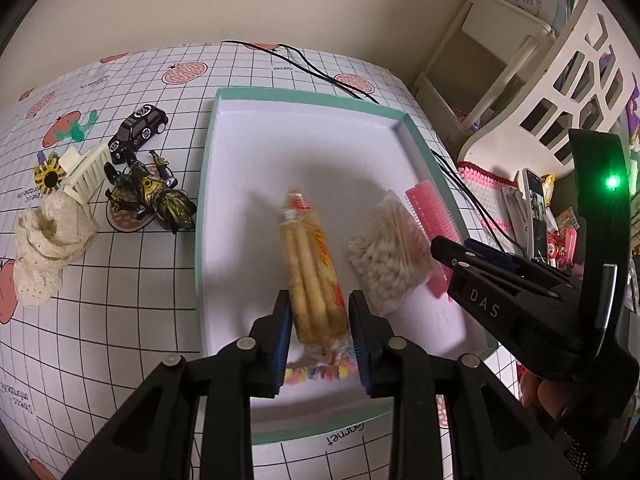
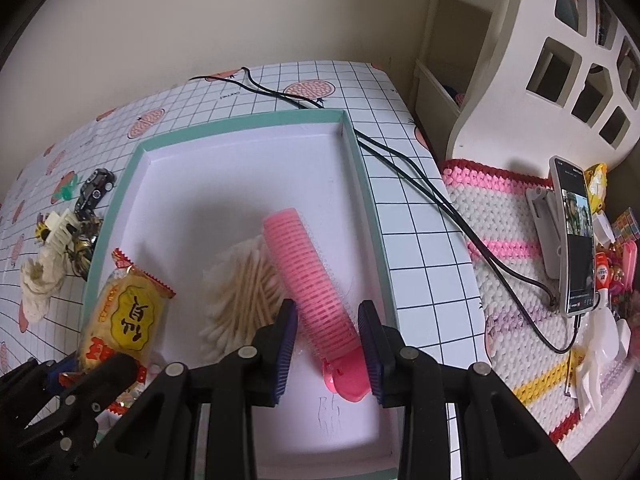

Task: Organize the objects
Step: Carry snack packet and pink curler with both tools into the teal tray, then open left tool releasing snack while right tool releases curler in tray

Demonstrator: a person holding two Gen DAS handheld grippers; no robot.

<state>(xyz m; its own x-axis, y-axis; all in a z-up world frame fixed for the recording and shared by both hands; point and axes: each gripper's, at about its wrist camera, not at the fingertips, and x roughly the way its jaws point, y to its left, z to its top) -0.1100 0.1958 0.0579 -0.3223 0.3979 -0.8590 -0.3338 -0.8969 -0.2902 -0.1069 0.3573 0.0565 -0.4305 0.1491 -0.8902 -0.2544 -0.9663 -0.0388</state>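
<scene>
On the left of the bench [image 1: 132, 320] lie one lace cloth [image 1: 44, 248], one cream comb [image 1: 86, 172], one black toy car [image 1: 138, 132] and one dark figure [image 1: 150, 196], all outside the tray [image 1: 304, 98]. The left gripper [image 1: 318, 334] has its fingers closed on one biscuit packet [image 1: 314, 276], long axis running straight ahead, over the tray. One bag of cotton swabs [image 2: 244, 296] lies next. The right gripper [image 2: 328, 354] is nearer the single pink roller [image 2: 310, 280], which lies between its fingers, lengthwise; whether they grip it, I cannot tell.
</scene>
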